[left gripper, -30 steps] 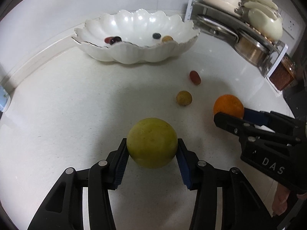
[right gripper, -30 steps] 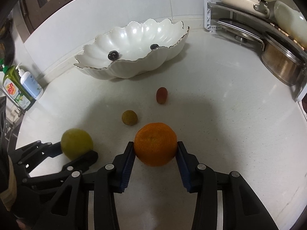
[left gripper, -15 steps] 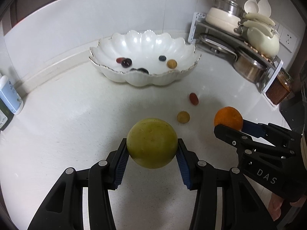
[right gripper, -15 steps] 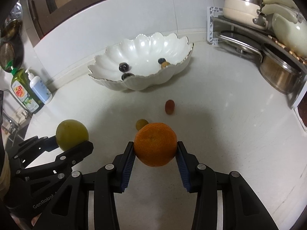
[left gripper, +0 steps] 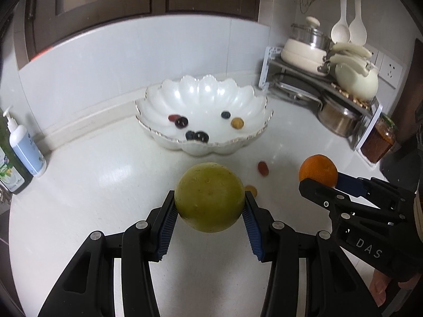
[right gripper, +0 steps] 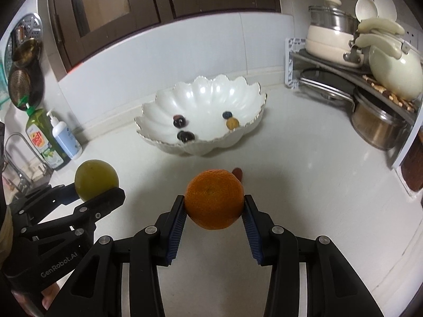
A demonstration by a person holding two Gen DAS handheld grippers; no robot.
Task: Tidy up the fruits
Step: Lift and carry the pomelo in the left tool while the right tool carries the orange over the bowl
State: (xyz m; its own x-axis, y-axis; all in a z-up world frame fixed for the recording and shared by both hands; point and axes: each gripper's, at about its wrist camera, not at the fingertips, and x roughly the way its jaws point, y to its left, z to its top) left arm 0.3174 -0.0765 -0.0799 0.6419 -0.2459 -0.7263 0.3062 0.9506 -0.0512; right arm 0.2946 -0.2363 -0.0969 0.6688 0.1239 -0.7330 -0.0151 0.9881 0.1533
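Left claw (left gripper: 209,212) pinching green fruit (left gripper: 209,196), right claw (right gripper: 213,211) pinching orange (right gripper: 213,198), both raised level over worktop (left gripper: 92,185), facing bowl (left gripper: 203,95).

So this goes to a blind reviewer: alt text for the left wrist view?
The left claw grips a green round fruit above a white counter; beyond it sits a scalloped white bowl holding small fruits, and the right claw holds an orange.

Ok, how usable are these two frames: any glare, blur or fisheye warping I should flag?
Left wrist view: bright highlights on the white bowl; strong fisheye bending at the edges, with dark corners; the green fruit is sharp, while the small red fruit on the counter looks soft. Right wrist view: the same glare on the bowl and curved backsplash; the orange is crisp.
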